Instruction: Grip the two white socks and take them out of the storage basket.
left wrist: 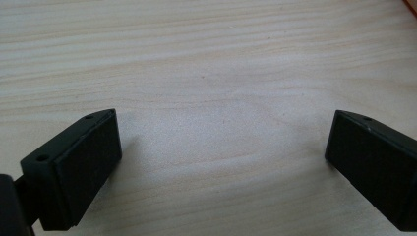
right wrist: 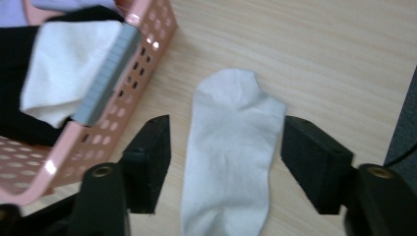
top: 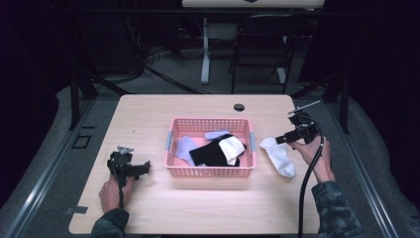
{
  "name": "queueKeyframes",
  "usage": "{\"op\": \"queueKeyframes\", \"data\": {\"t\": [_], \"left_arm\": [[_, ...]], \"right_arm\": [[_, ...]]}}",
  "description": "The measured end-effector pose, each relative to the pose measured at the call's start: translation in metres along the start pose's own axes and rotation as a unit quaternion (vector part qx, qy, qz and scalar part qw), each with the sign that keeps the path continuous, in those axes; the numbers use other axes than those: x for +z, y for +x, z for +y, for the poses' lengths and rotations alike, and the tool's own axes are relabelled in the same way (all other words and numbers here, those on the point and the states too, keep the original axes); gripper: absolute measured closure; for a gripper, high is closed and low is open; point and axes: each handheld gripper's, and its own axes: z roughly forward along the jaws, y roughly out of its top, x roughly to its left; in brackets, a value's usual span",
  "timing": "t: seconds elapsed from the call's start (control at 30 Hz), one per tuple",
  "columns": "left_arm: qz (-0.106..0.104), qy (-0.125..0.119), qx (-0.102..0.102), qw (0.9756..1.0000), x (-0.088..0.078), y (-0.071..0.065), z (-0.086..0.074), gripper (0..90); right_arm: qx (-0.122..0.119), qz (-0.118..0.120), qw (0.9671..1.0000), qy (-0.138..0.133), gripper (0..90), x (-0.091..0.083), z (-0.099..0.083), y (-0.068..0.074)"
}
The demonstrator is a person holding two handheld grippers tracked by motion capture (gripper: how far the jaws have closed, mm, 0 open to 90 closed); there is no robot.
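Observation:
A white sock (top: 280, 156) lies flat on the wooden table just right of a pink basket (top: 210, 172). My right gripper (top: 280, 140) hovers over its near end. In the right gripper view the sock (right wrist: 231, 147) lies between the two jaws of that gripper (right wrist: 226, 160), which stand open and do not pinch it. The basket wall (right wrist: 147, 54) sits to the left there. Inside the basket lie a black sock (top: 210, 153), another white sock (top: 233, 148) and pale lavender socks (top: 185, 148). My left gripper (top: 145, 169) rests at the table's left, open over bare wood (left wrist: 221, 162).
A round cable hole (top: 239, 107) sits near the table's far edge. A dark chair (top: 262, 39) and a desk leg (top: 205, 49) stand beyond the table. The right gripper's black cable (top: 304, 188) runs toward the table's front edge.

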Motion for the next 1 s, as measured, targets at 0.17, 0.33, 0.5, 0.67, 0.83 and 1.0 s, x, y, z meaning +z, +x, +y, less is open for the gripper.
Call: {"op": "queueKeyframes", "data": {"t": [0.17, 0.33, 0.5, 0.67, 0.83, 1.0], "left_arm": [[0.0, 0.0, 0.0, 1.0, 0.0, 0.0, 0.0, 0.5], [0.0, 0.0, 0.0, 1.0, 0.0, 0.0, 0.0, 0.5], [0.0, 0.001, -0.001, 1.0, 0.0, 0.0, 0.0, 0.5], [-0.001, 0.0, -0.001, 1.0, 0.0, 0.0, 0.0, 0.5], [0.0, 0.001, -0.001, 1.0, 0.0, 0.0, 0.0, 0.5], [0.0, 0.0, -0.001, 1.0, 0.0, 0.0, 0.0, 0.5]], "right_arm": [[-0.036, 0.009, 0.9991, -0.019, 19.1, -0.015, 0.01, 0.023], [-0.059, 0.015, 0.9979, -0.022, 14.9, -0.018, 0.019, 0.041], [-0.081, 0.02, 0.9963, -0.018, 11.1, -0.019, 0.028, 0.056], [-0.102, 0.021, 0.9944, -0.015, 8.6, -0.02, 0.037, 0.07], [-0.121, 0.032, 0.9921, -0.011, 6.4, -0.015, 0.051, 0.09], [-0.148, 0.032, 0.9883, 0.015, 0.0, -0.003, 0.06, 0.114]]}}
